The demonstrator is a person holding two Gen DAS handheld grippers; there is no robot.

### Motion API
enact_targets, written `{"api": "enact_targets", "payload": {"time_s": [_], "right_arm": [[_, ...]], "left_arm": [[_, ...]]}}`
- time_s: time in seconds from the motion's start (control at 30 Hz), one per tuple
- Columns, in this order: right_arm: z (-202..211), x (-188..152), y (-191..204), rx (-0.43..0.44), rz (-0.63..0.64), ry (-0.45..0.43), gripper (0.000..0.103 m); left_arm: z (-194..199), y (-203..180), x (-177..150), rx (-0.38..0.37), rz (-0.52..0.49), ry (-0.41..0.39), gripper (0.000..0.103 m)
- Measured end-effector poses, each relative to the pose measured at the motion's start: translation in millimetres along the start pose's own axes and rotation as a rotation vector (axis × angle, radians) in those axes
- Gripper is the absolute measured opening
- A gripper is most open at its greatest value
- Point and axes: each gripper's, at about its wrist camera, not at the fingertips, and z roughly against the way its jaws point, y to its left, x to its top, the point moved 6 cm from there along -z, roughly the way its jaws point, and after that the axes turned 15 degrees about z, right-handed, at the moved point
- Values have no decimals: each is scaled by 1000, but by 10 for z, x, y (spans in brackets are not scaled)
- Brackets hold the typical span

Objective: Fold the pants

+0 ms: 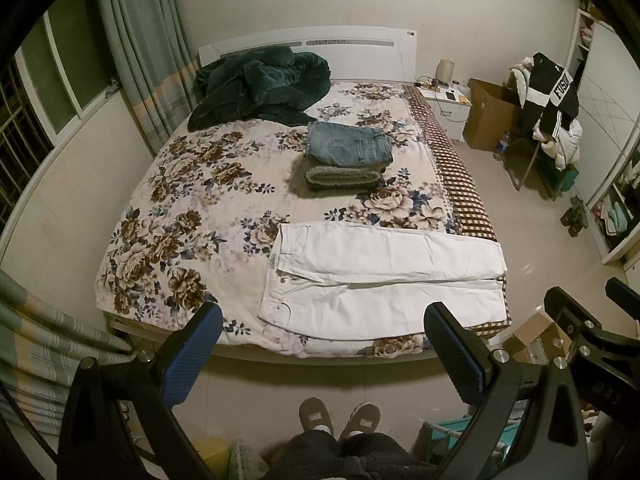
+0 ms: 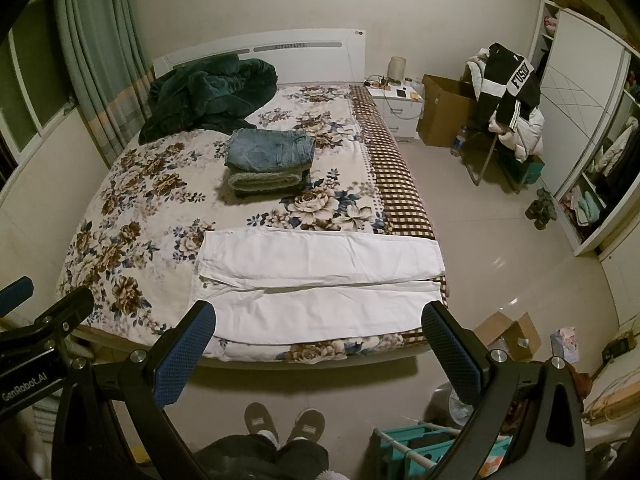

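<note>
Both my left gripper [image 1: 324, 354] and right gripper [image 2: 320, 354] gape empty above white pants [image 1: 380, 280]; "GenRobot.AI" marks the left one, "FUS" a black jacket [image 2: 516, 88].

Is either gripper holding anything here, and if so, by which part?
Nothing is held. The left gripper and right gripper are open, short of the white pants on the bed.

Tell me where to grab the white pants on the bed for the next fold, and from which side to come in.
Take the white pants at the leg hems, which lie at the bed's right edge, and at the waistband on the left. Come in from the foot of the bed. The pants lie flat, legs side by side, so probably each open gripper, left and right, can pinch one end.
</note>
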Motion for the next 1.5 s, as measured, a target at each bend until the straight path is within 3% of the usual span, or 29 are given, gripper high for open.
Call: {"api": "enact_targets", "payload": {"time_s": [0.73,0.77,1.03,1.13,1.37,1.5], "right_arm": [[66,6,45,7,-2,-3,103],[62,2,47,7,-2,-3,103],[64,92,238,28,2,15,103],[-124,91,-16,41,-5,28,103],[-652,100,-238,35,-32,57,103],[-1254,132,-419,-2,-77,89,103]], "left_arm": [[16,22,-18,1,0,-4,103],[55,-27,114,1,1,-4,103],[114,-16,205,7,9,-2,103],[68,12,245,16,28,-1,103],[-571,18,347,99,58,-17,103],[-1095,48,499,159,78,16,103]]}}
